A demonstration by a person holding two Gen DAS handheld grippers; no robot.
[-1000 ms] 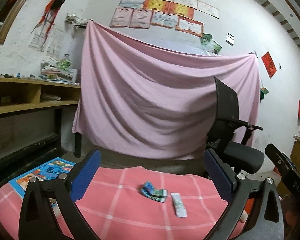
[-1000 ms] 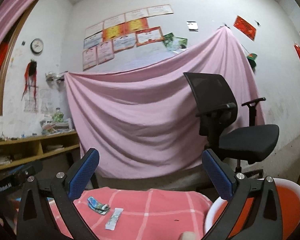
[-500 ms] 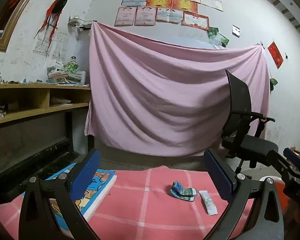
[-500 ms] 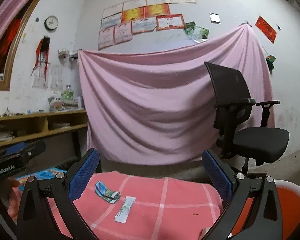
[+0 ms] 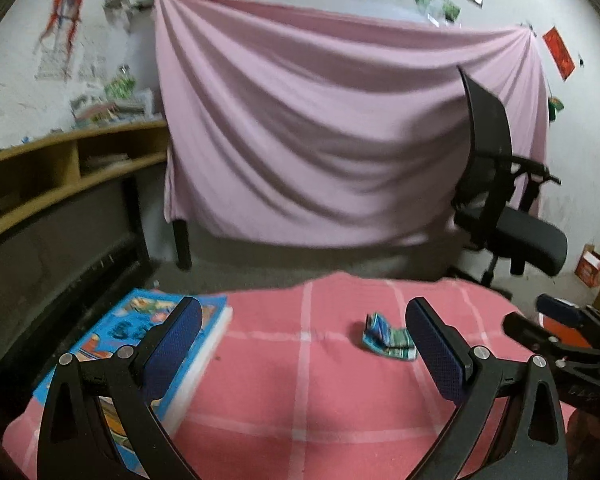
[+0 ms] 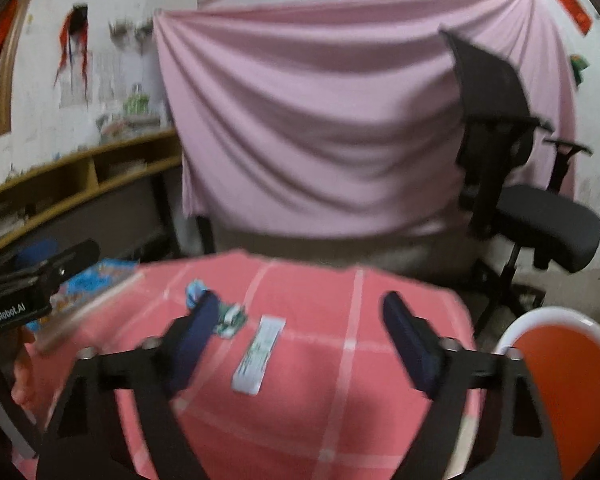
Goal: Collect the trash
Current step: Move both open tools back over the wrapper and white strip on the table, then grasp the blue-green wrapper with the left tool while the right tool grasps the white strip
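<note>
Pink checked cloth [image 5: 300,380] covered the table. Left gripper [image 5: 304,344] gaped wide, empty, crumpled wrapper [image 5: 388,338] just inside its right finger. Right gripper [image 6: 300,332], closing but empty, framed a flat white sachet [image 6: 260,354].

Both handheld grippers are built alike: the left gripper [image 5: 304,342] and the right gripper [image 6: 300,334] each have black, open-framed triangular arms ending in dark blue textured pads [image 5: 432,354]. Round silver screws [image 5: 480,352] sit at the arm joints. Seen from the right wrist, the left unit's black body carries white "GenRobot.AI" lettering [image 6: 6,316].
</note>
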